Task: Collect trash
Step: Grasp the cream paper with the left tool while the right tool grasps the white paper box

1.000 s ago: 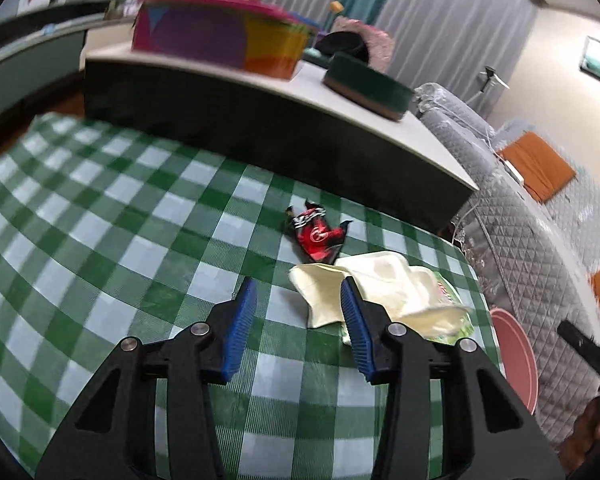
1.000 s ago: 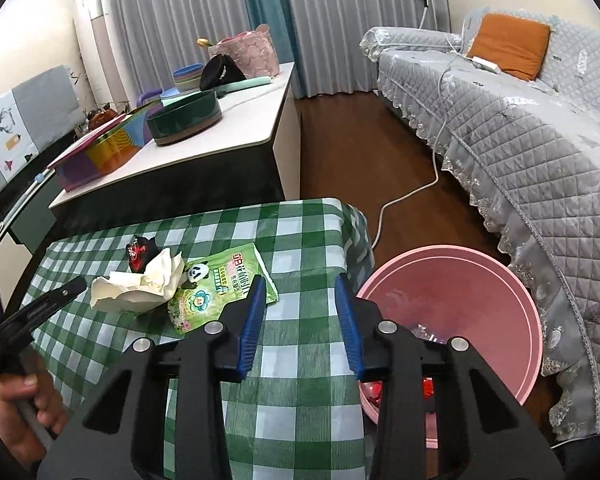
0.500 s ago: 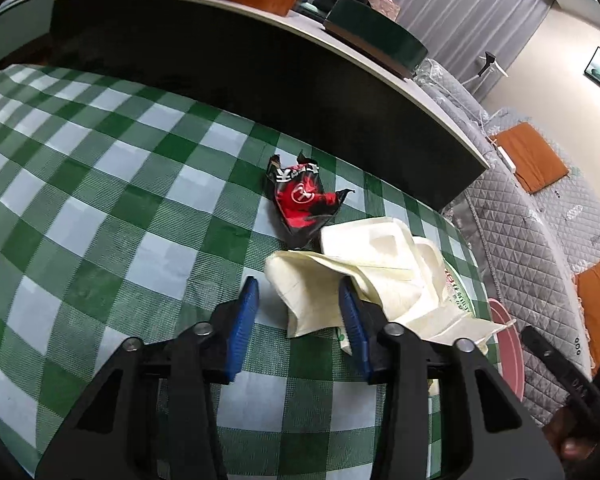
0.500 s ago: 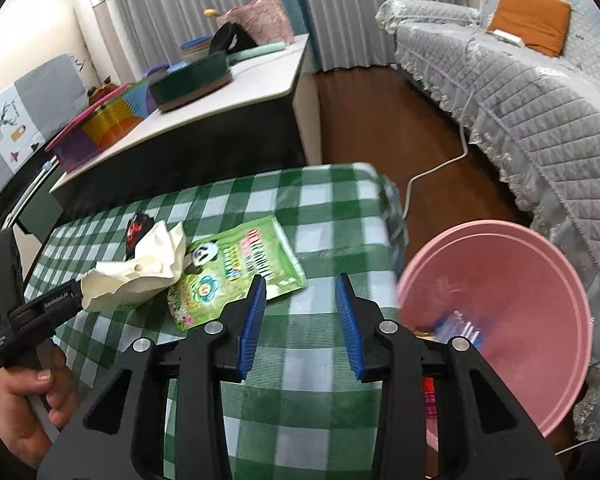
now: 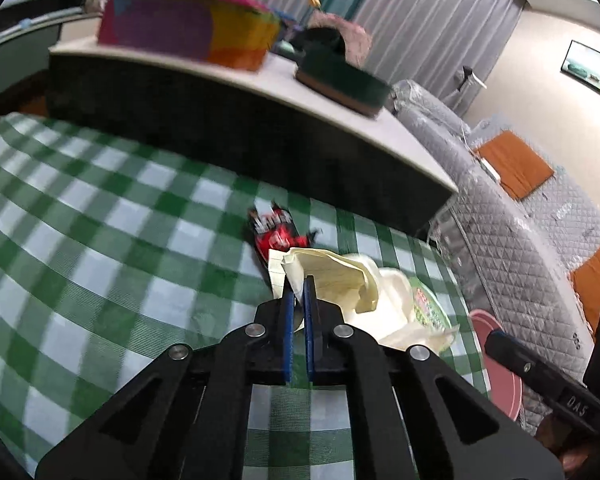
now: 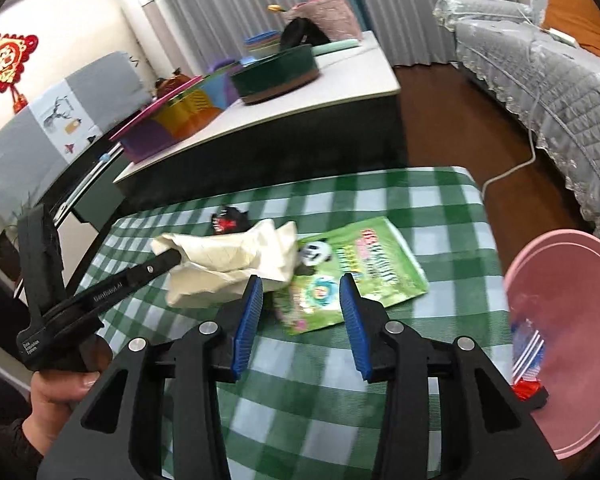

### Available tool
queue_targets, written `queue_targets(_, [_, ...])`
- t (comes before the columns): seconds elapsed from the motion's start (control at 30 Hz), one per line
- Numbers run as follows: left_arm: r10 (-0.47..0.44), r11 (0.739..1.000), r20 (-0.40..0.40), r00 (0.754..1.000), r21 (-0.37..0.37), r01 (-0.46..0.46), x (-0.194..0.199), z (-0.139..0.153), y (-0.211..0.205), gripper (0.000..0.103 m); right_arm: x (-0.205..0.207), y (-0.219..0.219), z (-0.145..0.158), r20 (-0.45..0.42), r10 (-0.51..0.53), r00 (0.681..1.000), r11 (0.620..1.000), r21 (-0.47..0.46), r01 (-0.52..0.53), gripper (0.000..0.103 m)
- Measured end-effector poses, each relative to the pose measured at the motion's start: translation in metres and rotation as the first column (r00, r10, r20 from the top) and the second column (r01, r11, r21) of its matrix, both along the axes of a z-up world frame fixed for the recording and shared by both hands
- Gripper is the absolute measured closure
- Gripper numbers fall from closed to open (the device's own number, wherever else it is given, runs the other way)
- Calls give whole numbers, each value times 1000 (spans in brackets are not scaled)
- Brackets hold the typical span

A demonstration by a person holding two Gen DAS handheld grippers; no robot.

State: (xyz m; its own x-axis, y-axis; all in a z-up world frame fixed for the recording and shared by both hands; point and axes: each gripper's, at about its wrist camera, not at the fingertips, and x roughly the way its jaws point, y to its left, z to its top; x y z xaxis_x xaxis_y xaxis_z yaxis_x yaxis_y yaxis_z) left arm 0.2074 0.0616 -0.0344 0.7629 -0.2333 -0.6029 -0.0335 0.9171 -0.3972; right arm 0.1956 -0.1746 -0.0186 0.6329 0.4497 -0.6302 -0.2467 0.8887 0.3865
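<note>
In the left wrist view, the left gripper [image 5: 298,294] has just closed its jaws and now pinches an edge of the crumpled cream paper [image 5: 352,280], which rests on the green checked tablecloth [image 5: 99,240]; the grab looks made, the lift and drop not yet. Just beyond the paper lies a red and black wrapper [image 5: 273,230], untouched, and a green packet [image 5: 430,306] peeks out from under the paper's far side. The rim of the pink basin [image 5: 500,356] shows past the table edge. In the right wrist view, the right gripper [image 6: 300,296] hangs with its jaws parted, having just widened, over the green packet [image 6: 356,272] and grips nothing. The pink basin [image 6: 572,280] stands off the table's right edge and already holds a striped wrapper [image 6: 526,350] and a red scrap [image 6: 526,390], so some trash seems collected, with three pieces left on the table.
</note>
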Motion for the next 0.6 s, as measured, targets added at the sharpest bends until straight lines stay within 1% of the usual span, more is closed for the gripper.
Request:
queue_targets(0.13, [78,995,40,996,67,-81,-12,17,12,99,2,12,4,-19,7,1000,999,37,-7,60])
queue_targets(0.17, [91,992,48,995,80,-95,-15,21,14,99,2,14,4,-26,8,1000,999,48,-7,57])
queue_targets(0.2, [101,990,58,993,88,-106,-18,24,17,99,3,17,5,-34,10,999,998,58,-8,51])
queue_targets(0.27, [114,989,73,991,87,-120,-24,31,26,99,4,27,5,-52,13,999,997,72,-10,47])
queue_targets(0.33, [120,988,89,989,86,-128,-30,40,31,99,7,35,3,-80,4,997,998,66,2,47])
queue_targets(0.37, [120,988,95,988,89,-129,-33,42,33,99,9,40,1,-103,-3,995,998,67,10,47])
queue_targets(0.47, [116,987,120,986,95,-128,-41,53,36,99,12,44,-8,-165,-27,986,993,111,45,47])
queue_targets(0.6, [110,987,146,983,98,-125,-51,66,36,99,23,44,-22,-267,-56,962,974,196,111,46])
